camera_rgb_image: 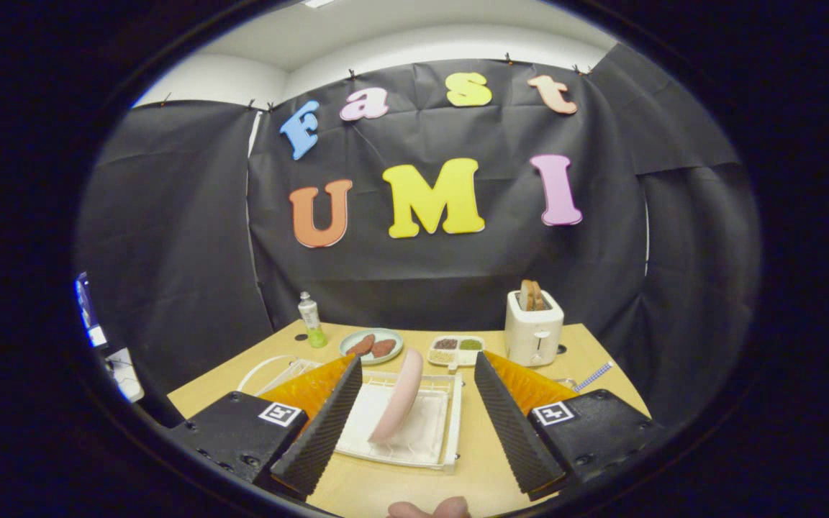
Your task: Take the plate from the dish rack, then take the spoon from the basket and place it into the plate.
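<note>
Gripper above the dish rack, fingers wide apart

The gripper (414,403) frames a white dish rack (450,432) on the wooden table (400,489), a pink plate (398,396) standing on edge in it. Beyond: a toaster (533,327) with toast, a green bottle (311,320), a sectioned tray (455,350).

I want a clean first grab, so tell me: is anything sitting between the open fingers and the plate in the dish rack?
Nothing visible does. The gripper is open, and the pink plate stands on edge in the white dish rack, between and just ahead of the fingers. The toaster and food dishes lie beyond the rack.
</note>
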`<action>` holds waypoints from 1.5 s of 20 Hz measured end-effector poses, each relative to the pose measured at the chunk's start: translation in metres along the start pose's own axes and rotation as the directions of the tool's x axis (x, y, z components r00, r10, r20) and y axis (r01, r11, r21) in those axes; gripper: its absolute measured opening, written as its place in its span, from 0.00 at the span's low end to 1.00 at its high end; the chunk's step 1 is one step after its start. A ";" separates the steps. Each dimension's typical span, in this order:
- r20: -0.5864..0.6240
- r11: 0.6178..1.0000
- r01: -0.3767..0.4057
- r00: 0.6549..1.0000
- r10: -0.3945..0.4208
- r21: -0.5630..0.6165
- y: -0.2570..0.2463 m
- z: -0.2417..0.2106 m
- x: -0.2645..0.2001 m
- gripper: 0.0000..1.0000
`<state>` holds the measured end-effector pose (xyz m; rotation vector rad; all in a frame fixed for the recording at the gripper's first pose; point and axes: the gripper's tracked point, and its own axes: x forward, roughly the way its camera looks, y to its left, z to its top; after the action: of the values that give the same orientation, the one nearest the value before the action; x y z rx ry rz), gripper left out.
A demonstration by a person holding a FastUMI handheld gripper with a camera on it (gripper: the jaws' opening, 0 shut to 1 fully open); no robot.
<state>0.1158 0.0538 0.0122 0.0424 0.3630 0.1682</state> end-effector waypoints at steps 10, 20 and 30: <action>-0.366 0.999 0.030 0.930 -0.016 0.031 0.014 -0.021 0.093 1.00; -0.606 0.978 0.113 0.795 0.018 0.177 0.015 -0.077 0.141 0.85; -0.660 0.954 0.280 0.738 -0.141 0.110 0.015 -0.081 0.138 0.38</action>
<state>0.2113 0.0933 -0.1107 0.1466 1.0829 -0.0948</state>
